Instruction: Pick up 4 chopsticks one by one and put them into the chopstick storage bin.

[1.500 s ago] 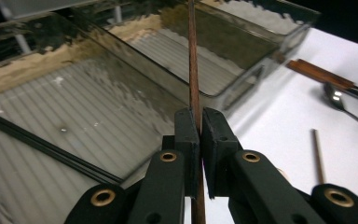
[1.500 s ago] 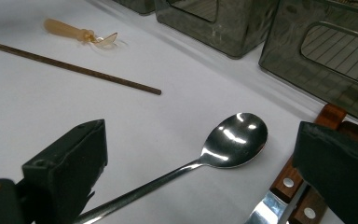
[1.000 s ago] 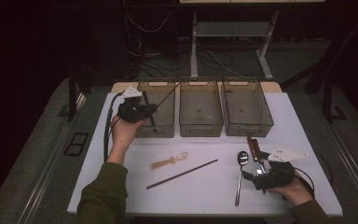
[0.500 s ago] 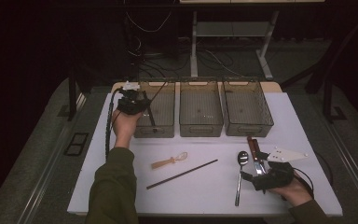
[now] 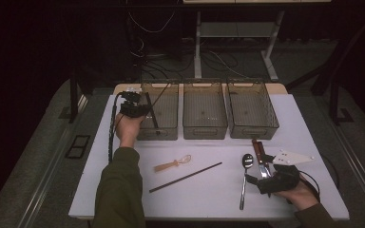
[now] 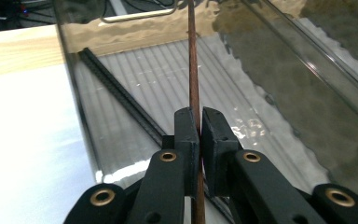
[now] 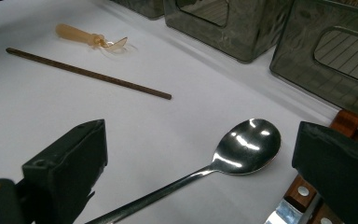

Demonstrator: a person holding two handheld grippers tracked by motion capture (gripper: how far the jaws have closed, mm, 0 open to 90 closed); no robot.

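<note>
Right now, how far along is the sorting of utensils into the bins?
Done: one black chopstick lies in the left bin. In hand: the left tool holds a brown chopstick over it. Left: another chopstick, small spoon, metal spoon, knife.

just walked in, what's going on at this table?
A person is sorting utensils into three smoked plastic bins. The left hand-held gripper is shut on a brown chopstick and holds it over the leftmost bin, where a black chopstick already lies. The right hand-held gripper is open, low over the white table, its jaws either side of a metal spoon, next to a wood-handled knife. A second brown chopstick and a small wooden-handled scoop lie on the table.
</note>
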